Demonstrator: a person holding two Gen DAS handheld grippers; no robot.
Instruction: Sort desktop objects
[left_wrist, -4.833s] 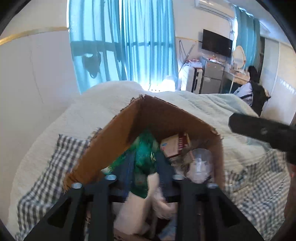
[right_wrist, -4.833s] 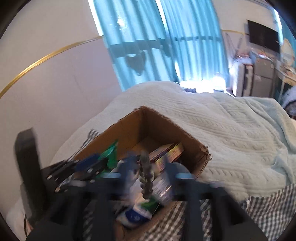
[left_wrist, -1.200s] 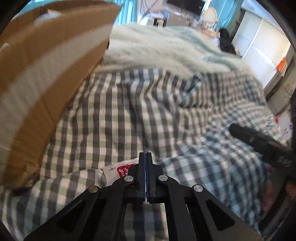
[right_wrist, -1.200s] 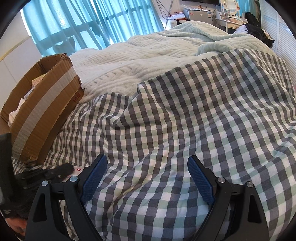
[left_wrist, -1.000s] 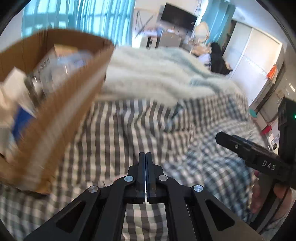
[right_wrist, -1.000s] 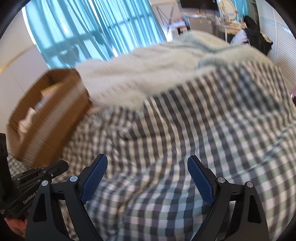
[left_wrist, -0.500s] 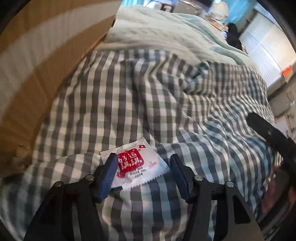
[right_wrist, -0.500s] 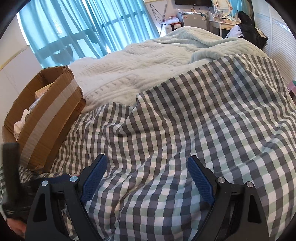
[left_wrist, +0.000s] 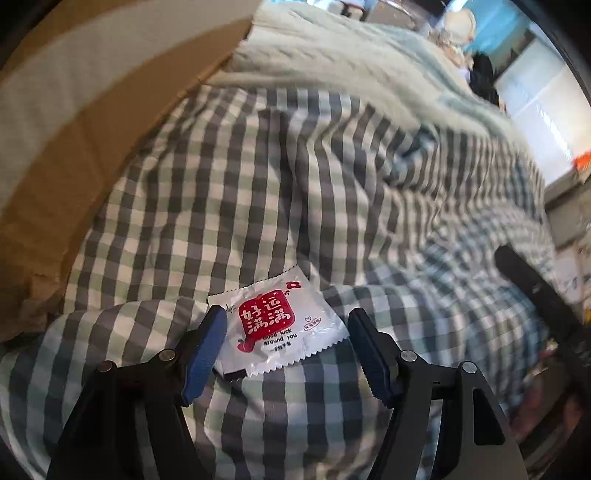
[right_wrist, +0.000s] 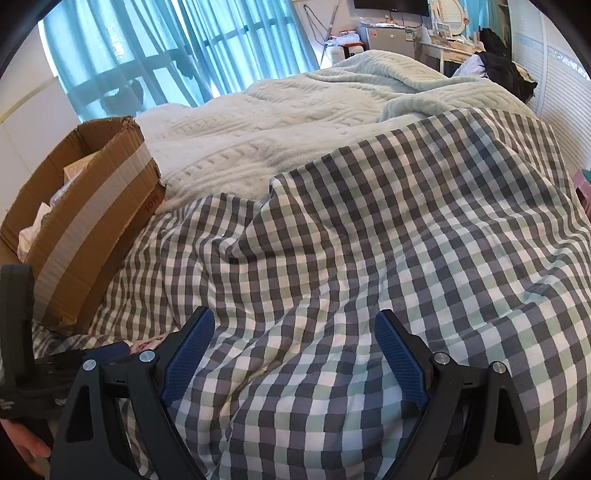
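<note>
A small white sachet (left_wrist: 277, 328) with a red square label lies flat on the checked bedcover (left_wrist: 295, 184). My left gripper (left_wrist: 286, 350) is open, its blue pads on either side of the sachet's near half, just above the cover. The cardboard box (left_wrist: 74, 110) with a tape stripe stands to the left; in the right wrist view the box (right_wrist: 85, 221) holds several items. My right gripper (right_wrist: 295, 354) is open and empty above the checked cover (right_wrist: 406, 240). The left gripper (right_wrist: 48, 369) shows at that view's lower left, with a sliver of the sachet (right_wrist: 146, 344) beside it.
A pale green knitted blanket (right_wrist: 295, 122) covers the far part of the bed. Blue curtains (right_wrist: 184, 48) hang behind. A fridge and desk (right_wrist: 384, 33) stand at the back right. The right gripper's dark body (left_wrist: 535, 295) shows at the left wrist view's right edge.
My left gripper was shut a second ago; it has opened and come down around the sachet. The right gripper has stayed open and nearly still.
</note>
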